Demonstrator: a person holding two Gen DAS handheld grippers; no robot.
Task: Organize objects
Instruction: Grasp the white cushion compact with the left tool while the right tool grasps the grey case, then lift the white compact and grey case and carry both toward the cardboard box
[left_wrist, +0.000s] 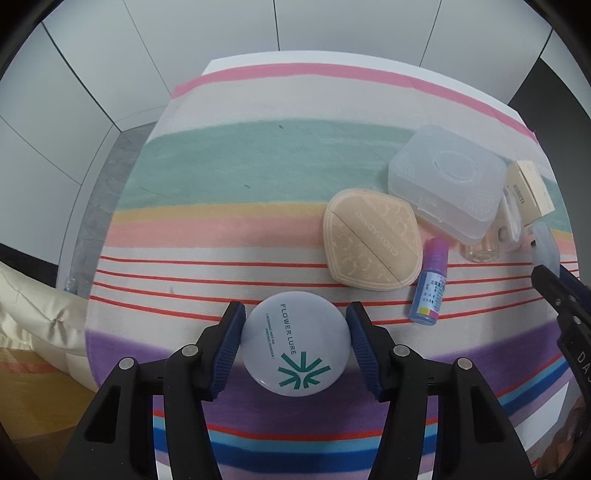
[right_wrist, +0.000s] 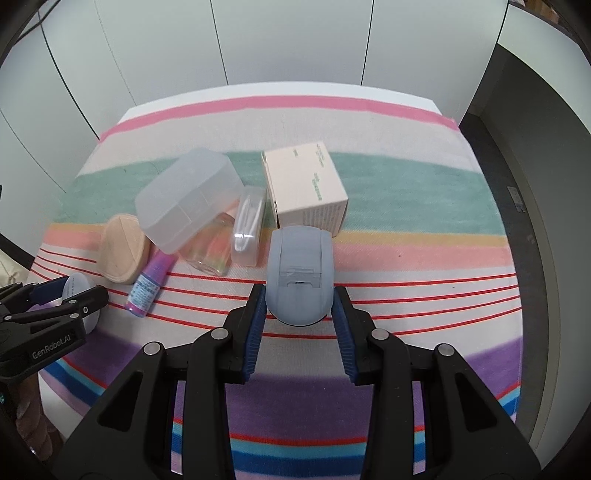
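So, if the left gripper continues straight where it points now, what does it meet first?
Likely the striped cloth: the left gripper already holds the round compact, pointing steeply down. Depth is unclear.

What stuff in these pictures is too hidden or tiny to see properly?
- Glass jar: right wrist view, top hidden under the frosted plastic box.
- Small bottle: left wrist view, label print too tiny to read.
- Cardboard box: left wrist view, mostly behind the plastic box.
- Round compact: right wrist view, largely covered by the left gripper.
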